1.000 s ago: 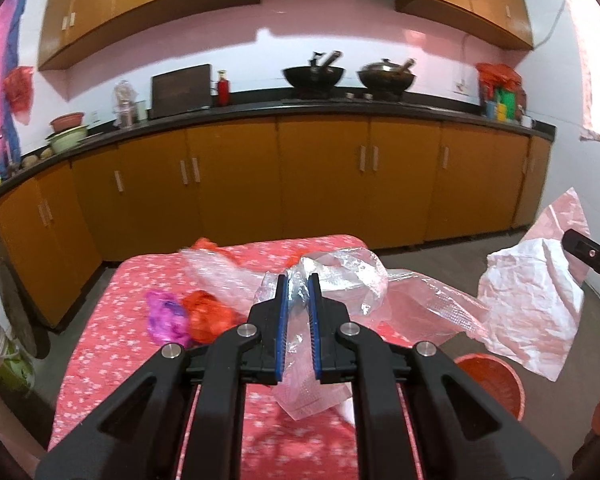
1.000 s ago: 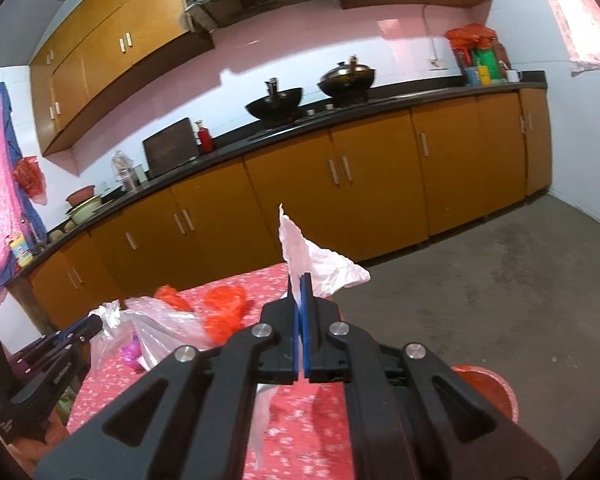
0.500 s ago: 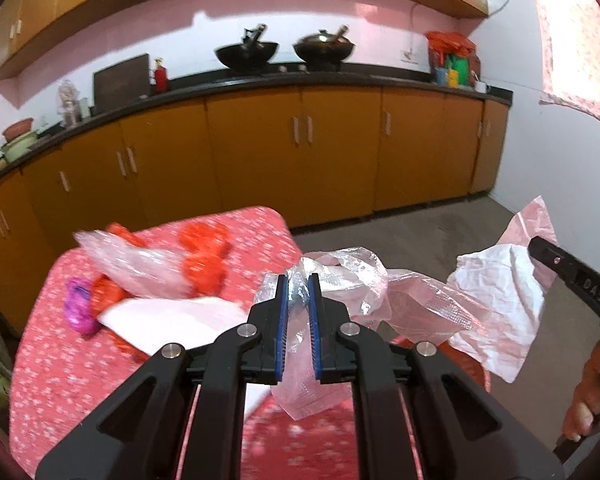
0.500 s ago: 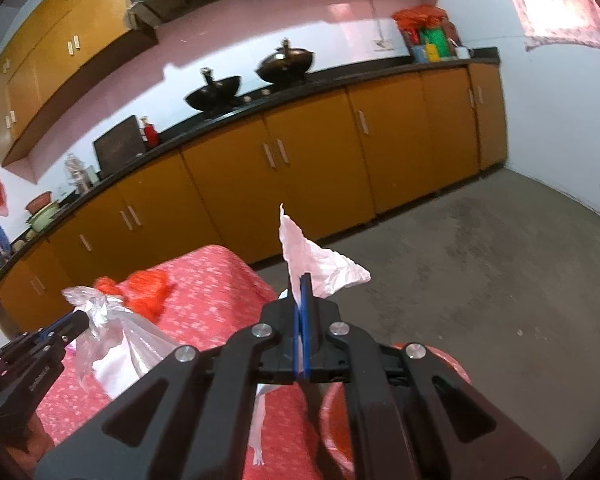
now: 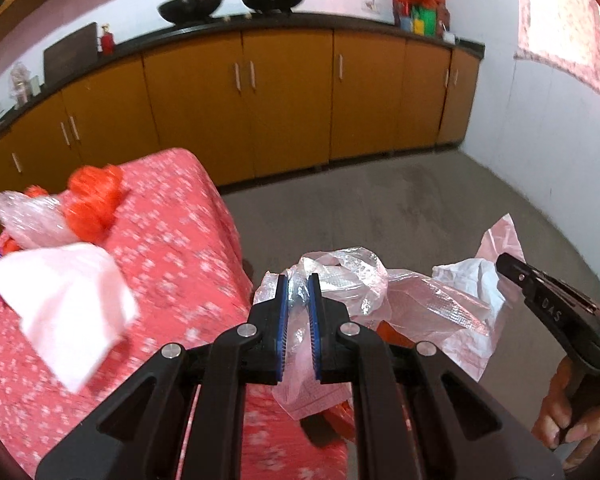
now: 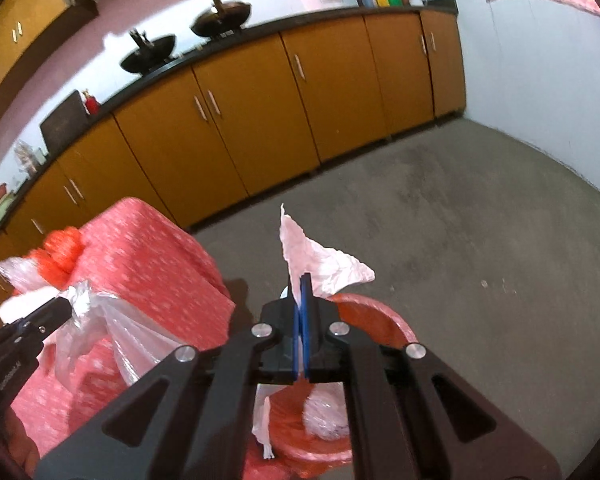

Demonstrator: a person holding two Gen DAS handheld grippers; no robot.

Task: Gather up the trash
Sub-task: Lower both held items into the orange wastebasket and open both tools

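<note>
Both my grippers have swung off the table toward its right edge and dipped, so the red bin (image 6: pixel 374 320) now sits under the right gripper (image 6: pixel 302 316). My left gripper (image 5: pixel 298 312) is pinched nearly closed on the clear plastic bag (image 5: pixel 364 280), which trails rightward past the table's edge (image 5: pixel 224 216). My right gripper is clamped fully together on the crumpled white paper (image 6: pixel 320 258), held above the bin's rim; a pale wad already lies inside the bin. Back on the red floral tablecloth, near the far left corner, lie the orange net scraps (image 5: pixel 94 200), a clear wrapper (image 5: pixel 24 218) and a white sheet (image 5: pixel 68 304), all blurred
</note>
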